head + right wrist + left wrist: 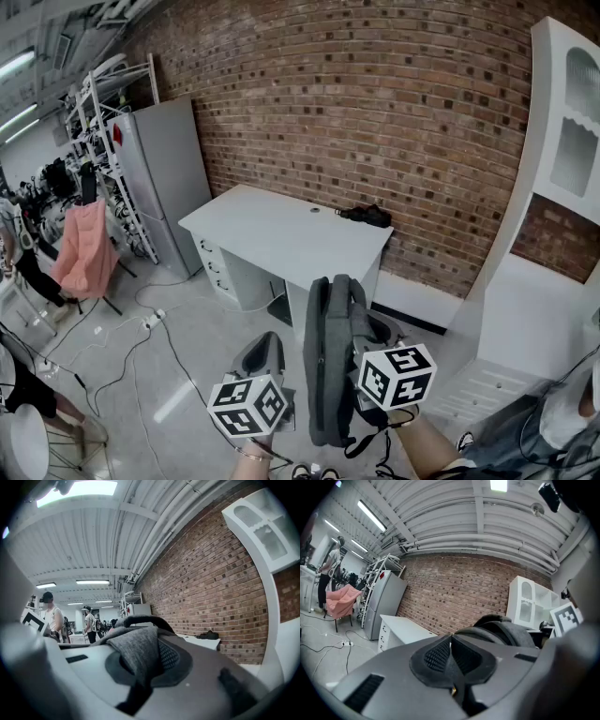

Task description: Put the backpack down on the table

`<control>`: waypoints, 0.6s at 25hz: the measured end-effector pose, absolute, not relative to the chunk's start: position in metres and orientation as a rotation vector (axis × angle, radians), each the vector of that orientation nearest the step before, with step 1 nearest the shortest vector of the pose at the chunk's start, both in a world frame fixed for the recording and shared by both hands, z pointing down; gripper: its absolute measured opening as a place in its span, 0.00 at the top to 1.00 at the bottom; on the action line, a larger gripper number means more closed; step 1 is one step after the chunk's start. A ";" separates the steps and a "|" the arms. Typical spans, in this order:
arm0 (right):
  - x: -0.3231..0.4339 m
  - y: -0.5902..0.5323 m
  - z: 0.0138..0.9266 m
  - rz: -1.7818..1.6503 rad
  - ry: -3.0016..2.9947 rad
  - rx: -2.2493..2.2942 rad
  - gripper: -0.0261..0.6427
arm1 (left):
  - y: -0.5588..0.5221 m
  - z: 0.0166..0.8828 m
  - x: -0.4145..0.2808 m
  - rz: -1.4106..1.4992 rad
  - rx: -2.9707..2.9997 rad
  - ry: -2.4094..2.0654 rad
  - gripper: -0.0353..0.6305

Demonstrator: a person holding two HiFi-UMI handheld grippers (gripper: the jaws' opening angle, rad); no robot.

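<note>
A grey backpack (330, 361) hangs upright in the air in front of me, short of the white table (272, 230). My right gripper (373, 343) is at its right side, and in the right gripper view the right gripper (140, 660) is shut on a fold of the backpack's grey fabric (136, 648), with the carry handle (140, 619) arching above. My left gripper (267, 349) hangs just left of the bag. Its pads (440, 656) are shut together with nothing between them. The backpack (506, 632) shows to the right of that gripper.
A small black object (367, 216) lies at the table's far right corner by the brick wall. A grey cabinet (169, 178) stands left of the table, a white cupboard (553, 244) to the right. Cables (141, 337) run across the floor. People stand far left.
</note>
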State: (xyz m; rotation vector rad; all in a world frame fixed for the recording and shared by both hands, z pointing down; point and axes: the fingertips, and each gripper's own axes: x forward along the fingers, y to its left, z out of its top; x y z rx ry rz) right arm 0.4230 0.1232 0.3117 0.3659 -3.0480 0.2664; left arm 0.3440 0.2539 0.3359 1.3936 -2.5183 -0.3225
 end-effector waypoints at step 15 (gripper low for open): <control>0.391 0.112 0.309 0.228 -3.038 0.267 0.90 | 0.258 0.346 0.312 -0.327 1.271 -2.567 0.92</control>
